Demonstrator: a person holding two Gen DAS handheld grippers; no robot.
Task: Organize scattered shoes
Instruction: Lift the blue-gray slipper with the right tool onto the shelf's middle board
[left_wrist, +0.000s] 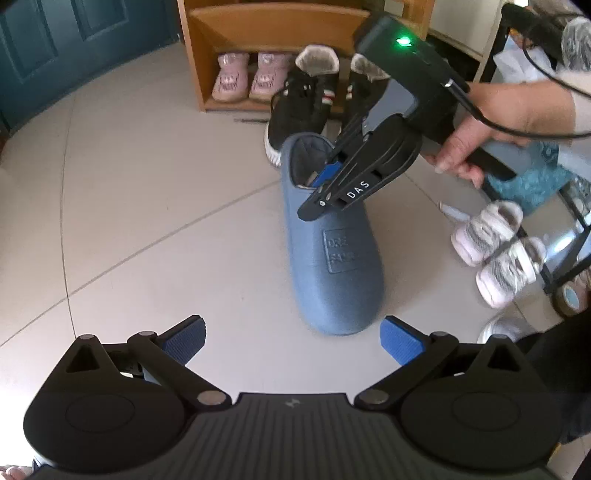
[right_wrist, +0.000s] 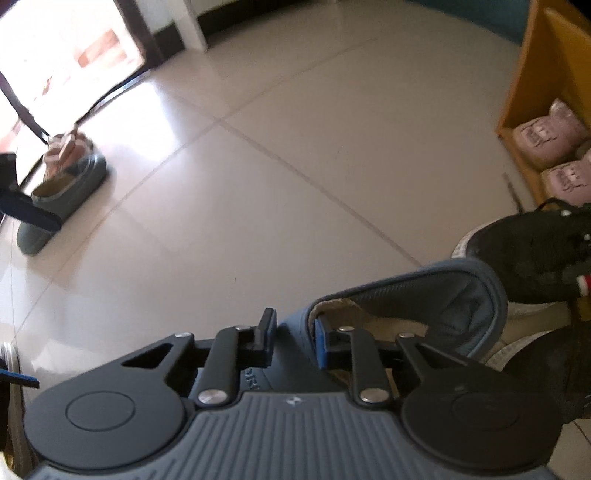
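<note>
A blue-grey closed-toe slipper (left_wrist: 332, 266) stands on the tiled floor, toe toward me, in the left wrist view. My right gripper (left_wrist: 317, 192) comes in from the right in a person's hand (left_wrist: 480, 122) and pinches the slipper's collar. In the right wrist view the right gripper (right_wrist: 295, 332) is shut on the slipper's rim (right_wrist: 406, 284), with one finger outside and one blue pad inside. My left gripper (left_wrist: 291, 334) stands open just before the toe, holding nothing. A matching slipper (right_wrist: 62, 195) lies far off near the bright doorway.
A wooden shoe rack (left_wrist: 207, 55) holds pink boots (left_wrist: 231, 77). Black sneakers (left_wrist: 299, 107) sit at its front, right behind the slipper. Small white sneakers (left_wrist: 487, 232) lie at the right by a black metal frame (left_wrist: 576, 236). Open floor spreads to the left.
</note>
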